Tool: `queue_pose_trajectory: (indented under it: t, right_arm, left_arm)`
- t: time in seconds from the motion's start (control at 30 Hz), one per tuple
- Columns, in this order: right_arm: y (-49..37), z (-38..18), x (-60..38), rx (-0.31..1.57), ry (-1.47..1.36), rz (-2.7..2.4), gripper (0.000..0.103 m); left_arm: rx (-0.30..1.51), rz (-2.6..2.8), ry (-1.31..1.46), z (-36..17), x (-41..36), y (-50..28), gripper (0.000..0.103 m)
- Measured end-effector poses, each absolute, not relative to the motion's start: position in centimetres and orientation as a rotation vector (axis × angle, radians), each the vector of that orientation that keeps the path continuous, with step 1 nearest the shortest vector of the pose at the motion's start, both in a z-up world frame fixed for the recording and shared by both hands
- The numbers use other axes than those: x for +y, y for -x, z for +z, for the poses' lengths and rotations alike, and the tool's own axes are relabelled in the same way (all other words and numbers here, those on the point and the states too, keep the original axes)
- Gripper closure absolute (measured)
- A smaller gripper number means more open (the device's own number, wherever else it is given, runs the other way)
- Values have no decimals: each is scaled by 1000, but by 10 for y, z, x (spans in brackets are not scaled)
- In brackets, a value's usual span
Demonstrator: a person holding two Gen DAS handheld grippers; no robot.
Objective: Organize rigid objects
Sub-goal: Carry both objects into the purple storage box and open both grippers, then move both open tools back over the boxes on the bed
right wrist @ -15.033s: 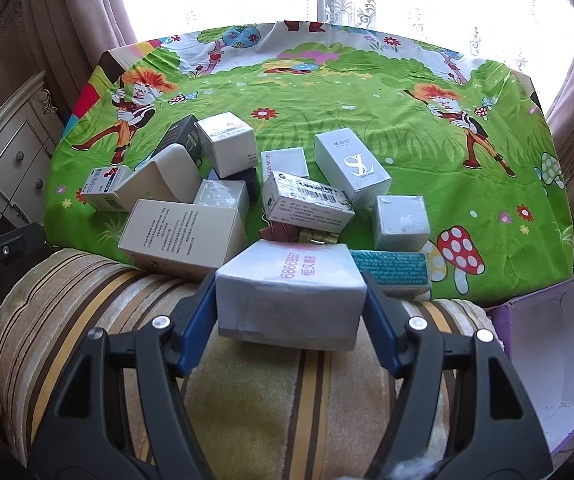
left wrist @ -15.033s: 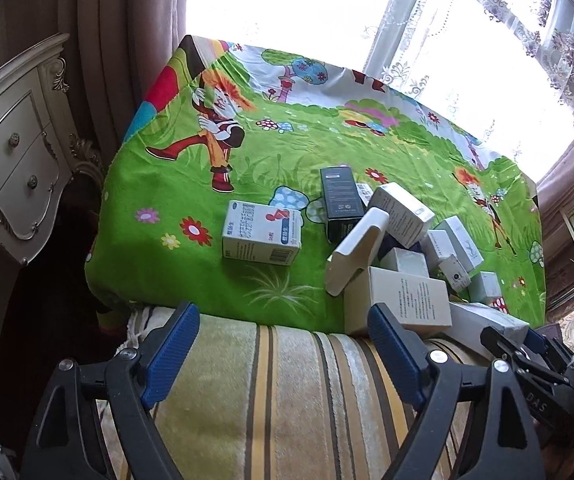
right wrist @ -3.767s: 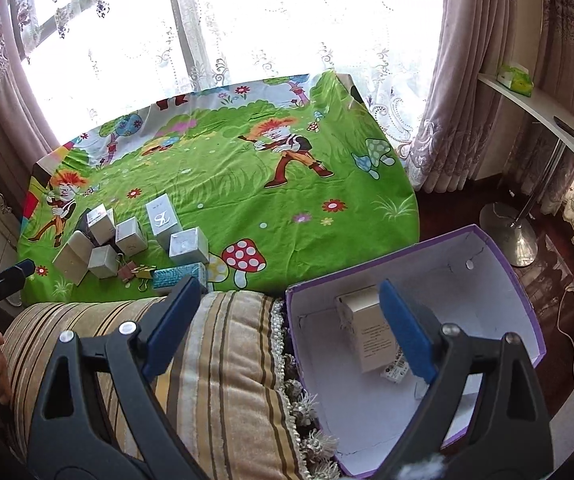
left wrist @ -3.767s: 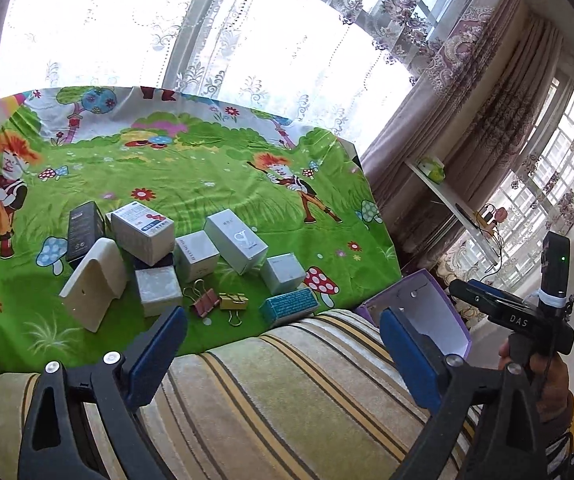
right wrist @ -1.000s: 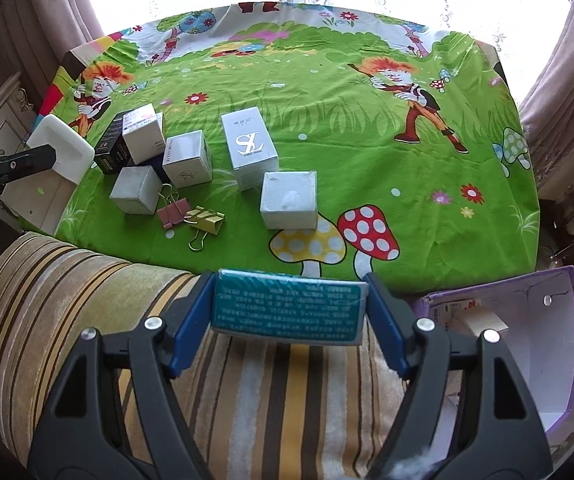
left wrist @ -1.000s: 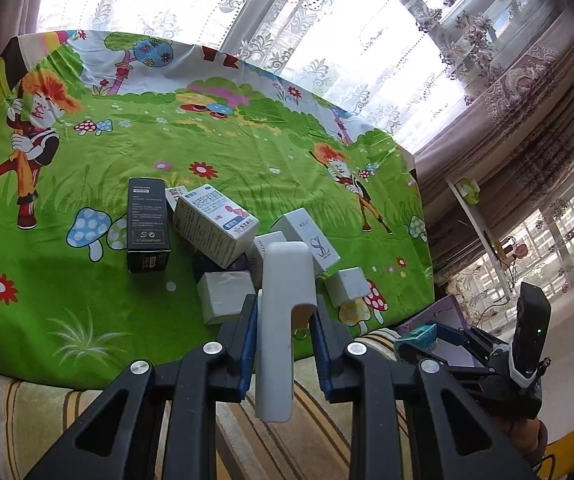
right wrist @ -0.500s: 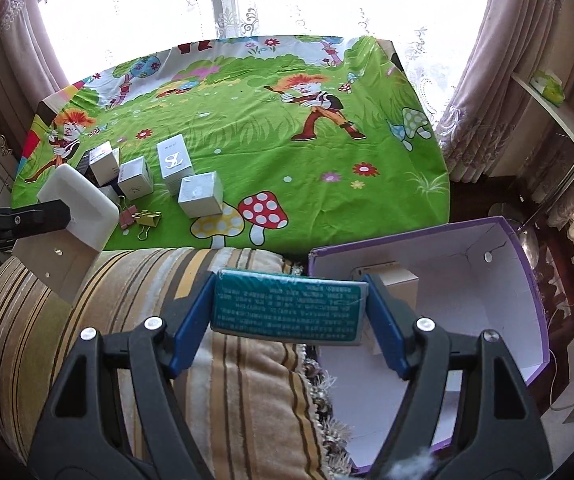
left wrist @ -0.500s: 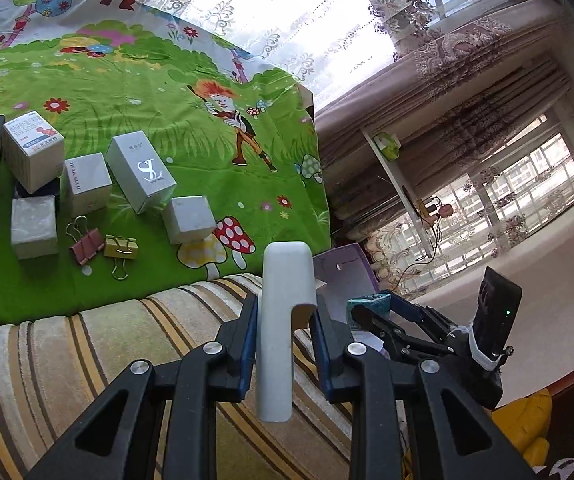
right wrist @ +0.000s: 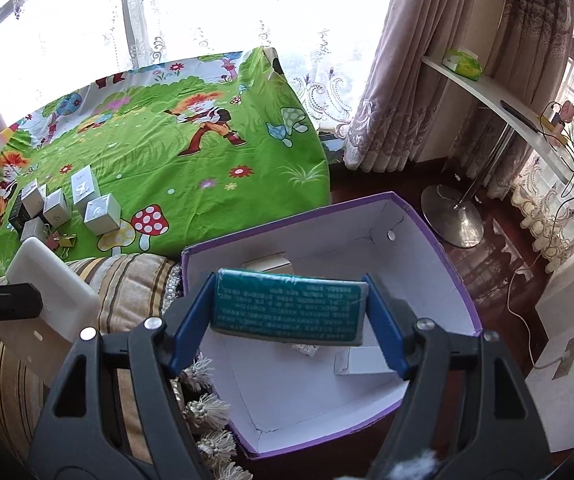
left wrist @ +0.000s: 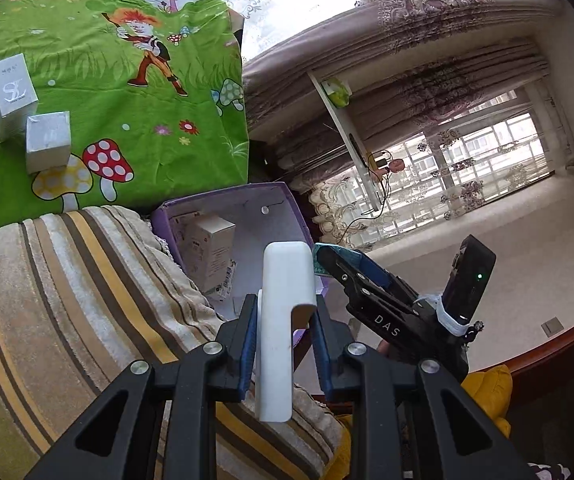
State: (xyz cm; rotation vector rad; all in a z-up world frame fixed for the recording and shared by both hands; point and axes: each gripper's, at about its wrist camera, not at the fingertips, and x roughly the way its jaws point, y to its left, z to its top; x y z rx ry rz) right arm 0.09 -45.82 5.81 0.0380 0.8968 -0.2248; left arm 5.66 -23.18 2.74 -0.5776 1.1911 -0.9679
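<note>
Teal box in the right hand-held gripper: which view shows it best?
Right wrist view: the teal box faces the camera, its printed side clear, held between the pads above the purple bin. Left wrist view shows only its end behind the white box.

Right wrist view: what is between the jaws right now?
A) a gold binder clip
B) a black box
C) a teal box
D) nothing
C: the right gripper is shut on the teal box, held over the open purple bin.
</note>
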Motion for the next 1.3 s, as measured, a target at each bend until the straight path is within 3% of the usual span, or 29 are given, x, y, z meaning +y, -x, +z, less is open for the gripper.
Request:
queue_pose_trajectory:
  t: [0.17,0.23,0.3,0.47,1.3]
  right_arm:
    - [5,62,-473,882,-60,-264,27]
    - [5,63,-477,884,-67,-281,26]
    - [6,63,-480,880,-77,-281,26]
    - [4,61,-480,882,-81,-283,20]
    - [-5,63,-451,881,-56,-203,19]
  left_arm:
    - [1210,-1013,544,28,-256,-51,76]
    - [1227,-1016,533,26,-262,-52,61]
    - [1229,-1008,526,24,-263,-52,56]
    - [1225,-989,527,23,-258,-53,56]
    - [1139,-920,516,38,-223,-65,56]
